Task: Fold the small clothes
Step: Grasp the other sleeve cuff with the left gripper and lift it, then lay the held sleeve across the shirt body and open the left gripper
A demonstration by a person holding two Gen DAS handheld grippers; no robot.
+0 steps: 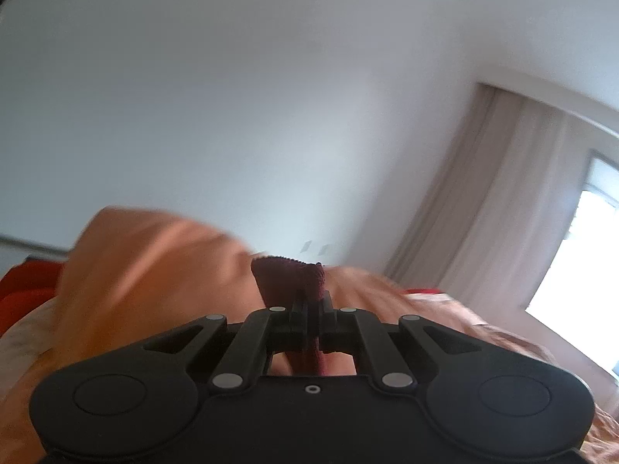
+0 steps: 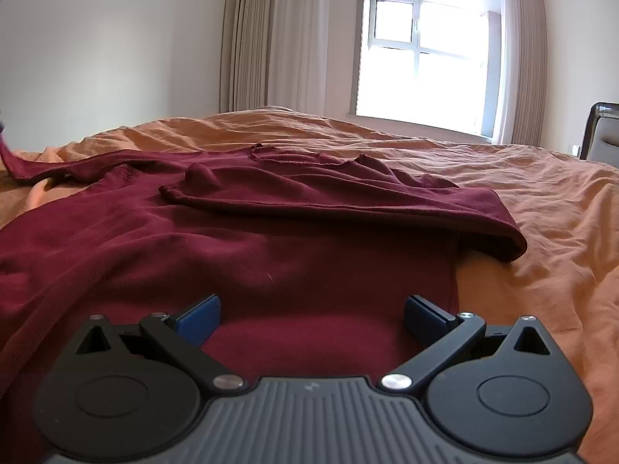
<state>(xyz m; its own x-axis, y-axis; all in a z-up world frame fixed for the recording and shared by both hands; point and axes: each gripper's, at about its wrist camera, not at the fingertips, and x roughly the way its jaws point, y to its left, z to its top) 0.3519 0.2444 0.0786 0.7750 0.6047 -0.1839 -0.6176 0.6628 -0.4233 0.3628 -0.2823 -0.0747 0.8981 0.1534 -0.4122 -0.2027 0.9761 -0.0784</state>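
Looking along my left gripper (image 1: 311, 309), I see its two black fingers pressed together on a pinch of the dark maroon long-sleeved knit shirt (image 1: 288, 276), the ribbed edge of the cloth standing up just past the tips at twelve o'clock. Beyond that pinch, a rumpled orange cotton bedsheet (image 1: 135, 270) rises in a blurred hump from nine to eleven o'clock, and a strip of red fabric (image 1: 27, 290) shows at the far nine o'clock edge. Further back there is only the plain white wall (image 1: 232, 96), with beige pleated curtains (image 1: 483, 212) and a bright window at about three o'clock.

On my right gripper (image 2: 311, 319), the blue-padded fingers (image 2: 199, 319) are spread wide apart and grasp nothing; they hover low, just above the shirt's body, and I cannot tell whether they touch it. The maroon shirt (image 2: 271, 239) lies spread on the bed straight ahead of this gripper, filling the view from nine to one o'clock. One sleeve is folded across the chest, its rounded fold ending at about two o'clock, and the neckline sits beyond it at twelve. The other sleeve trails away toward ten o'clock, where its end lifts off the sheet at the frame edge. The orange sheet stretches on behind, then the curtains and a white-framed window (image 2: 421, 50) at one o'clock, and a dark chair back (image 2: 603, 131) at three o'clock.
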